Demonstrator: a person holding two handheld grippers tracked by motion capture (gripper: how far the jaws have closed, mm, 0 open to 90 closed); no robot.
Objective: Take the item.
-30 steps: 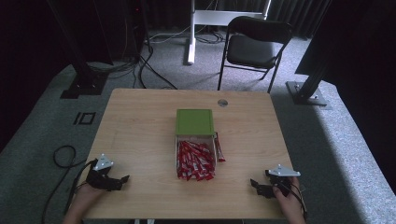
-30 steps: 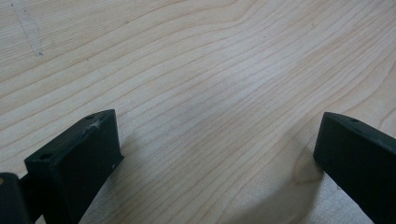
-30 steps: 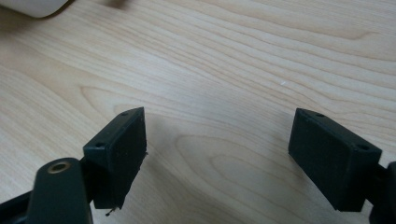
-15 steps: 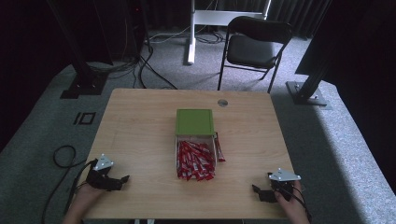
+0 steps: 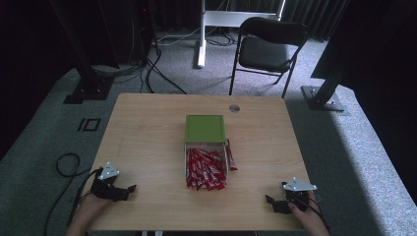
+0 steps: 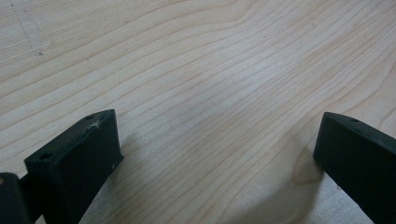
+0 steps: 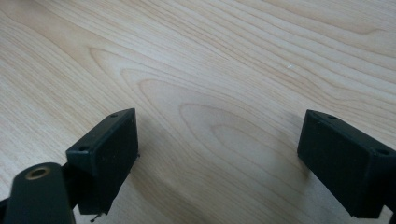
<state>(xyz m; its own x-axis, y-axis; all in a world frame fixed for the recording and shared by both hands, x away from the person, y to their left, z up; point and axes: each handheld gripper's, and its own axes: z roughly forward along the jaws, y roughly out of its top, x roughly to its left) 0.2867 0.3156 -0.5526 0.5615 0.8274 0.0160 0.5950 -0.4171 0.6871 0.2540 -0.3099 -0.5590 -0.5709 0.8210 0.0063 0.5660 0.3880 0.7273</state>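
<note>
Both parked at the near table [image 5: 147,132] edge — left gripper [image 5: 129,189] and right gripper [image 5: 269,200], jaws wide apart. Red packets [image 5: 205,169] wait mid-table by the green box [image 5: 205,129] — approach low, pinch one.

From above, the person's forearms are cut off by the bottom edge just below the surface [image 5: 147,147], so little more than each hand shows. The red packets [image 5: 205,169] in front of the green box [image 5: 205,129] are too small to read or count, and the box hides whatever lies under its lid. The small round thing [image 5: 234,108] behind the box is too tiny to make out. In the left gripper view, the right-hand jaw of the tongs runs off the picture's edge.
</note>
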